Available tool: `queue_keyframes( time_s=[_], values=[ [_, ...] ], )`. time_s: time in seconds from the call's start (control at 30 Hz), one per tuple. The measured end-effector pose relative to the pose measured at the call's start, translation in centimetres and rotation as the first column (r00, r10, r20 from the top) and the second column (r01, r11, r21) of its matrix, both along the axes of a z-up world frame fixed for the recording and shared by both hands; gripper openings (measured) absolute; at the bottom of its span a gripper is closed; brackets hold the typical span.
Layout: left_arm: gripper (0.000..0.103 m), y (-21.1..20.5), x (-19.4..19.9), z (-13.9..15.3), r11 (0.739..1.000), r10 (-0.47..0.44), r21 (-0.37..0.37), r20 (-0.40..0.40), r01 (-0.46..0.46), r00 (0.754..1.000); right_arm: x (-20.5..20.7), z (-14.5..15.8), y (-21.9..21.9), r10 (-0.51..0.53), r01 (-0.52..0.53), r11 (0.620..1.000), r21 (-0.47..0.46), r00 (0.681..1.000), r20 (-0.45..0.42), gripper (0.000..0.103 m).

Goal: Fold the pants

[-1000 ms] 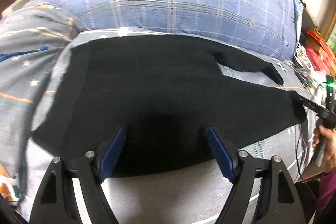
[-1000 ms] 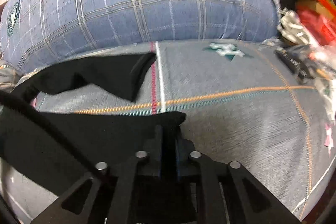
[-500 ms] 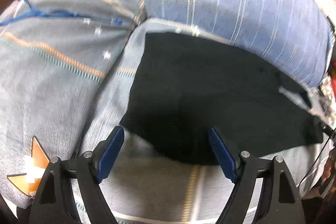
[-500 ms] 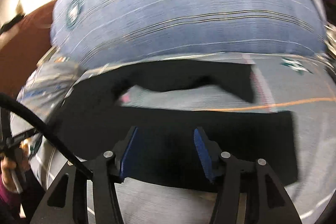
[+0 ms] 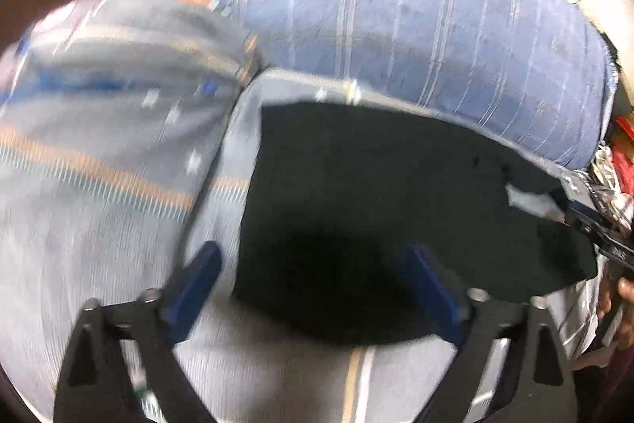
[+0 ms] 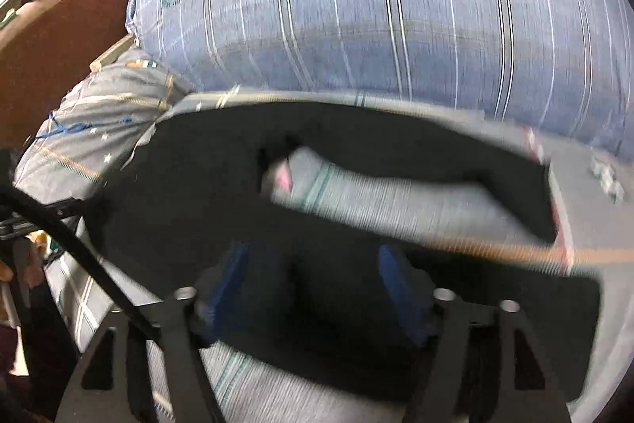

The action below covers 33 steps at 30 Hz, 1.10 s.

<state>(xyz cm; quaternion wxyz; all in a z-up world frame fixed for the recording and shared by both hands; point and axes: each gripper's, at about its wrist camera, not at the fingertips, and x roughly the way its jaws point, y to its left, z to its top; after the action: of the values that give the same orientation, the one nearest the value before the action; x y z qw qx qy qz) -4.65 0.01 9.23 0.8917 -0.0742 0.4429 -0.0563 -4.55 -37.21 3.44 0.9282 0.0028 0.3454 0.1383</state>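
Black pants [image 5: 396, 193] lie flat on the grey bedsheet [image 5: 356, 383], waist end to the left and legs running right. My left gripper [image 5: 317, 276] hovers over the pants' near waist corner. Its jaws are opening and nothing is pressed between the blue pads [image 5: 202, 272]. In the right wrist view the pants [image 6: 198, 185] show two legs: the far leg [image 6: 416, 153] bends away and the near leg [image 6: 515, 304] lies under my right gripper [image 6: 317, 280]. Its jaws are opening above the cloth without gripping it.
A big blue plaid pillow [image 6: 396, 6] fills the back of the bed. A grey patterned pillow [image 5: 99, 106] lies at the left. Red and silver clutter [image 5: 618, 165] sits past the right edge. A black cable [image 6: 79, 248] crosses the right wrist view. The other gripper [image 5: 594, 236] shows at the right.
The right gripper let go of the pant leg end, opened, drew back and swung left. The left gripper opened wider and shifted left, from the pants' middle to their waist end.
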Motion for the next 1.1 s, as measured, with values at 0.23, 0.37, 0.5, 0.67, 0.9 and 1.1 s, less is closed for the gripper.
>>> queue_keyframes(
  time_s=[0.23,0.37,0.5,0.67,0.9,1.1],
  values=[
    [0.098,-4.3,9.5,0.0,0.978,-0.188,0.085,-0.034,0.190,0.982,9.0,1.8,0.3,0.036,-0.035,0.997,-0.065,0.999,0.018,0.081],
    [0.098,-5.4,15.0,-1.7,0.957,-0.269,0.089,-0.094,0.277,0.959,13.9,1.4,1.8,0.109,-0.111,0.983,-0.144,0.994,-0.021,0.081],
    [0.098,-6.4,19.6,-3.5,0.923,-0.334,0.146,-0.150,0.355,0.931,17.3,0.5,3.0,0.191,-0.198,0.956,-0.218,0.980,-0.055,0.082],
    [0.098,-7.0,23.1,-6.0,0.884,-0.400,0.171,-0.202,0.435,0.894,20.7,-1.4,3.2,0.255,-0.281,0.919,-0.275,0.958,-0.128,0.086],
    [0.081,-7.1,24.8,-8.2,0.890,-0.428,0.062,-0.231,0.453,0.874,22.1,-2.8,2.6,0.311,-0.339,0.929,-0.147,0.933,-0.184,0.025],
    [0.006,-9.3,22.5,-5.9,0.850,-0.465,0.176,-0.193,0.497,0.864,19.0,-0.3,4.2,0.299,-0.313,0.909,-0.276,0.950,-0.094,0.008]
  ],
)
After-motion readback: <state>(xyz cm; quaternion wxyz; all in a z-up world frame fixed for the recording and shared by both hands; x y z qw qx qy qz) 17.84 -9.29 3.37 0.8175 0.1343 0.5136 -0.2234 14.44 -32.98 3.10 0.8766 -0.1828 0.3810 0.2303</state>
